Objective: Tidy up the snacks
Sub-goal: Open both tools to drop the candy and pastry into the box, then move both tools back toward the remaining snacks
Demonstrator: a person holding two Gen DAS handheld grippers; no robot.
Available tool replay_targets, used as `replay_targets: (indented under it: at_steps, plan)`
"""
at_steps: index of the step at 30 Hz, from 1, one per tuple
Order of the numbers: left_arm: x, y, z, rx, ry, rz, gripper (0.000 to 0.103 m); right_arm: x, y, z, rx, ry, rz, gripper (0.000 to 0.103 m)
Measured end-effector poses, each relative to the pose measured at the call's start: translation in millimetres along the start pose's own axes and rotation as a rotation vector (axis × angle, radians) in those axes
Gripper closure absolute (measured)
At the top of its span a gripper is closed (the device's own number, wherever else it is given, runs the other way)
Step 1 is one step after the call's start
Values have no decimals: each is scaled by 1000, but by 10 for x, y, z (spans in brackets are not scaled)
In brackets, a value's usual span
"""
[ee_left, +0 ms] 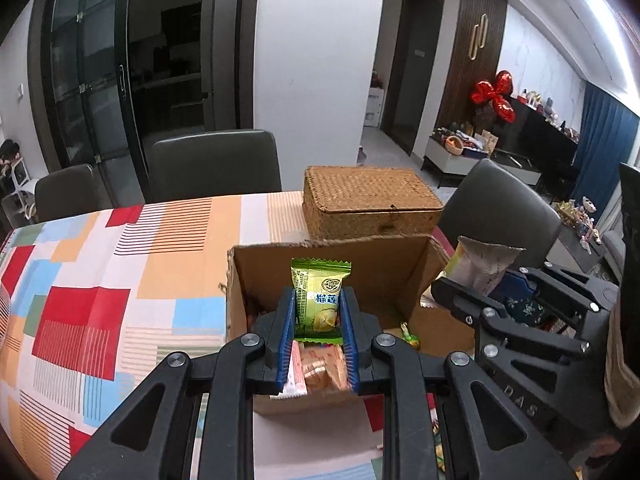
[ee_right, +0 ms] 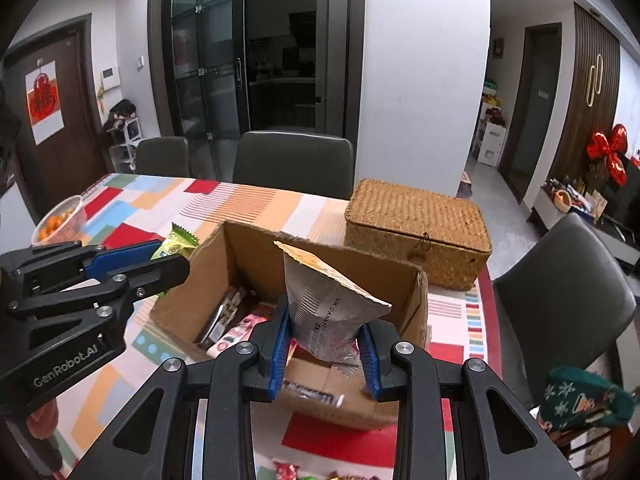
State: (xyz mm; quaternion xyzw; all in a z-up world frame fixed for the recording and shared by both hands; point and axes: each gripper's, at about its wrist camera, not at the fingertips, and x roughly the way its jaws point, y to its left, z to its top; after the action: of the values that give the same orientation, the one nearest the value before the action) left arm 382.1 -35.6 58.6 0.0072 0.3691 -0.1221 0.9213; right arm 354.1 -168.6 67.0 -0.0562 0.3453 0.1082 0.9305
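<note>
An open cardboard box (ee_left: 424, 280) stands on the patterned tablecloth, also in the right wrist view (ee_right: 224, 256), with several snack packets inside. My left gripper (ee_left: 318, 312) is shut on a green durian snack packet (ee_left: 320, 296) held upright over the box; that packet's tip shows in the right wrist view (ee_right: 176, 242). My right gripper (ee_right: 324, 332) is shut on a grey-white snack bag (ee_right: 324, 304) over the box; the bag also shows in the left wrist view (ee_left: 480, 264).
A woven lidded basket (ee_right: 416, 228) sits behind the box. A bowl of oranges (ee_right: 60, 220) stands at the far left. Loose candies (ee_right: 286, 470) lie near the table's front edge. Grey chairs (ee_right: 292, 160) surround the table.
</note>
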Motion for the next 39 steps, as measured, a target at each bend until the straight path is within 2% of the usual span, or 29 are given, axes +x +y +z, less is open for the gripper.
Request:
replay_targets:
  at_steps: [1, 3, 5, 6, 8, 10, 17, 21, 23, 29, 32, 39]
  plan:
    - [45, 7, 36, -4, 6, 13, 78, 40, -5, 25, 3, 4, -4, 71]
    - [86, 40, 71, -17, 13, 53, 55, 130, -19, 76, -2, 11, -39, 68]
    - [46, 60, 31, -16, -1, 66, 54, 203, -47, 90, -9, 30, -111, 53]
    - [11, 45, -1, 1, -8, 72, 53, 201, -70, 79, -8, 28, -130, 53]
    - [-74, -18, -98, 53, -35, 106, 50, 130, -96, 20, -7, 19, -114, 53]
    - [-179, -112, -229, 97, -60, 116, 50, 40, -119, -61, -4, 14, -91, 53]
    - [-446, -373, -689, 138, -56, 44, 47, -441, -99, -487, -52, -60, -59, 53]
    - [-554, -540, -999, 155, -47, 23, 46, -615, -100, -738, -69, -63, -46, 53]
    - [-593, -607, -1111, 148, -40, 14, 44, -684, -119, -893, -67, -53, -37, 49]
    - [-557, -804, -1519, 162, 21, -13, 43, -760, -167, -1401, -49, 3, -32, 46]
    - [-479, -849, -1733, 150, 68, -31, 43, -726, -181, -1626, -34, 55, -14, 43]
    - [-232, -875, -2094, 164, 161, -40, 43, -463, -199, -2129, -24, 200, -3, 43]
